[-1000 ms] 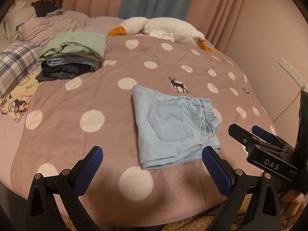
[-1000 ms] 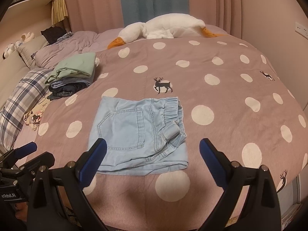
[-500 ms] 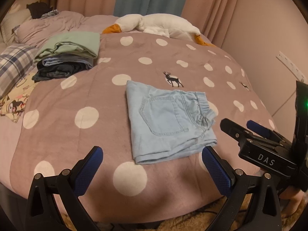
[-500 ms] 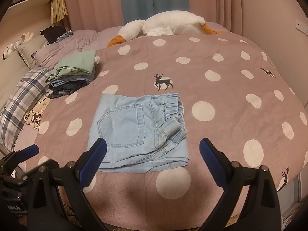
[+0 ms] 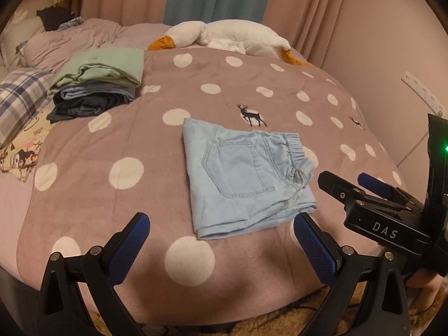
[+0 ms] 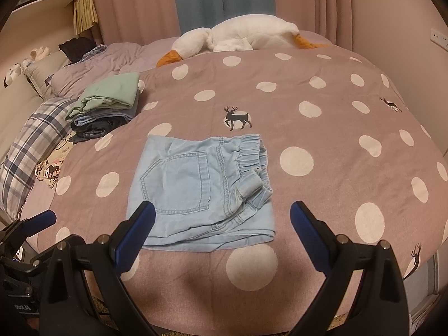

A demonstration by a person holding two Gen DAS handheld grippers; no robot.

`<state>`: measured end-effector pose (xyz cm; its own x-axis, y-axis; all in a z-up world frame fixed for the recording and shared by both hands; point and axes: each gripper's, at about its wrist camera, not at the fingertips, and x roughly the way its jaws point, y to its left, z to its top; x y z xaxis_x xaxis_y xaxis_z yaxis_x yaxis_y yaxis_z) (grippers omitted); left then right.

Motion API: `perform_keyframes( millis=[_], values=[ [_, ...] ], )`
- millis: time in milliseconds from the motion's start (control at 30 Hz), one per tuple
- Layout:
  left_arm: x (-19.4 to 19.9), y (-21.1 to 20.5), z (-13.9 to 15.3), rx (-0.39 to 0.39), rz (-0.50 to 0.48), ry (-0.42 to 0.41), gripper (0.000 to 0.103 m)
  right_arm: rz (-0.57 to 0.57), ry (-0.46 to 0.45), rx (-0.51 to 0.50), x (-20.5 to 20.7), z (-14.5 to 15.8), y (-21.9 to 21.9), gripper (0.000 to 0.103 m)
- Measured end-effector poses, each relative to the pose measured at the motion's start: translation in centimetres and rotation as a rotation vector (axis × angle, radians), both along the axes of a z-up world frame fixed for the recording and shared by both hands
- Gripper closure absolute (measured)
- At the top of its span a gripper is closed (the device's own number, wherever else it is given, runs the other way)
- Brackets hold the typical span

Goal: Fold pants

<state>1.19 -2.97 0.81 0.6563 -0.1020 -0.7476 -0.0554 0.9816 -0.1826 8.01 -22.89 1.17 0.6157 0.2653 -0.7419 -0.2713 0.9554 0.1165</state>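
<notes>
Pants (image 6: 201, 193) lie folded on bedspread (image 6: 322, 196); both grippers empty, spread.

The pants (image 6: 201, 193) are soft, pale denim with stitched seams. The bedspread (image 6: 322, 190) is matt, brushed cloth. At 12 o'clock lies a fluffy plush goose (image 6: 246, 36). Each tool's fingers (image 5: 315, 249) carry textured blue pads on matt black plastic.

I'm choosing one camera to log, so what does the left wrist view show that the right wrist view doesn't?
Only the left wrist view: the right gripper, open, marked DAS.

Only the right wrist view: a shelf with a fringed cloth and the left gripper.

Both: the folded light-blue pants on the polka-dot bedspread, the stack of folded clothes, and the plush goose.
</notes>
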Motion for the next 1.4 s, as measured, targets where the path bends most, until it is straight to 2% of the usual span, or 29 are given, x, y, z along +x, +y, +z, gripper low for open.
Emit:
perform_keyframes(
  millis=[1400],
  values=[
    [-0.09, -0.07, -0.15, 0.006, 0.011, -0.001, 0.002, -0.009, 0.013, -0.005, 0.16, -0.6, -0.19, 0.005]
  ],
)
